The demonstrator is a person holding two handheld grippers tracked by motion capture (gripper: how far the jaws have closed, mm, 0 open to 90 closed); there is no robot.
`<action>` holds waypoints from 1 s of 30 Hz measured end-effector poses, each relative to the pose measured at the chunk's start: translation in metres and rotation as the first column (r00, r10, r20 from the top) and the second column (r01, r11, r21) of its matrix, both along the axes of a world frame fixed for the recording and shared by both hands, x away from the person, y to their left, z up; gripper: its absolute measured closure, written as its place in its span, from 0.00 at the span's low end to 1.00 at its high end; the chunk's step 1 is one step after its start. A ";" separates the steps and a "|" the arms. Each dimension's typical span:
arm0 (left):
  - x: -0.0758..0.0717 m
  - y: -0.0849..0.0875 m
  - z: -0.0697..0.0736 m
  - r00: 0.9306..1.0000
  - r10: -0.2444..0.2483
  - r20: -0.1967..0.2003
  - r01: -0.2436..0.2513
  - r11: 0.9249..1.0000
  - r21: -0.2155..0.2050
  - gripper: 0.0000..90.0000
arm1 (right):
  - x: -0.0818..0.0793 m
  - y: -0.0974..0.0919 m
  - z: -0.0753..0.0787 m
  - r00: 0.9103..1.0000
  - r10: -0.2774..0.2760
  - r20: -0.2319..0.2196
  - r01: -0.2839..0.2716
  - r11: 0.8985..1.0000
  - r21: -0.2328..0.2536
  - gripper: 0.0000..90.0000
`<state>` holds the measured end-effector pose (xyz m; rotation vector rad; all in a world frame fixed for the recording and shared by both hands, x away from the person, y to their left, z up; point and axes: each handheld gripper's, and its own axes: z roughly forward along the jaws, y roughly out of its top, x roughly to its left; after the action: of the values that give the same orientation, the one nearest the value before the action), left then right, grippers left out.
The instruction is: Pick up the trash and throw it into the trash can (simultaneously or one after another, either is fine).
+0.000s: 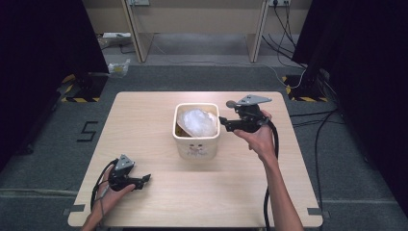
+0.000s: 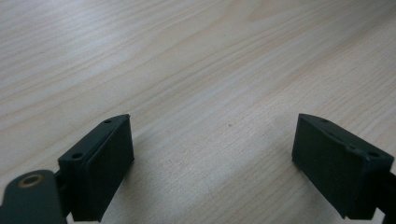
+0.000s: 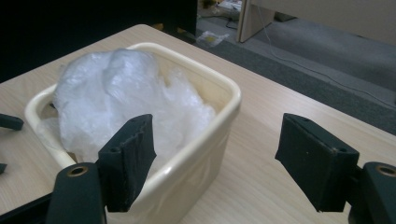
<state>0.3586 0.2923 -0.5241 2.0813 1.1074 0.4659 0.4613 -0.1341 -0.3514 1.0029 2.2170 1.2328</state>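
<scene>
A cream square tub (image 1: 197,139) is sitting near the middle of the pale wooden surface (image 1: 144,115), and a crumpled clear plastic bag (image 1: 196,122) is bulging out of its mouth, rising a little above the rim. The right tongs (image 1: 223,121) are hovering just beside the tub's right edge, pointing toward it; in the right gripper view their jaws are standing wide apart and gripping nothing, with the near corner of the tub (image 3: 196,140) and the bag (image 3: 121,98) lying ahead of them. The left tongs (image 1: 146,179) are resting low over the near left part of the surface, well apart from the tub, jaws likewise spread wide over bare wood (image 2: 210,93).

The bag is looking very light, soft and slippery, likely to crush and slide rather than resist, so a pinch on a bunched fold near its top seems the safest hold. The tub is appearing stiff and smooth-walled, and may shift if the bag is snagging inside.
</scene>
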 end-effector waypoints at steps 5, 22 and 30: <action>0.000 0.000 0.000 1.000 -0.001 -0.001 0.001 1.000 0.000 0.13 | -0.002 -0.008 -0.005 1.000 -0.021 -0.001 0.021 1.000 0.005 0.30; 0.000 0.000 0.000 1.000 0.000 0.000 0.000 1.000 0.000 0.13 | -0.009 -0.028 -0.017 0.998 -0.060 -0.012 0.060 0.998 -0.010 0.30; 0.000 0.000 0.000 1.000 -0.001 -0.001 0.001 1.000 0.000 0.13 | -0.010 -0.036 -0.028 0.997 -0.074 -0.023 0.074 0.997 -0.032 0.30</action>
<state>0.3586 0.2923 -0.5241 2.0825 1.1072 0.4644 0.4508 -0.1702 -0.3790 1.0828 2.1899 1.1558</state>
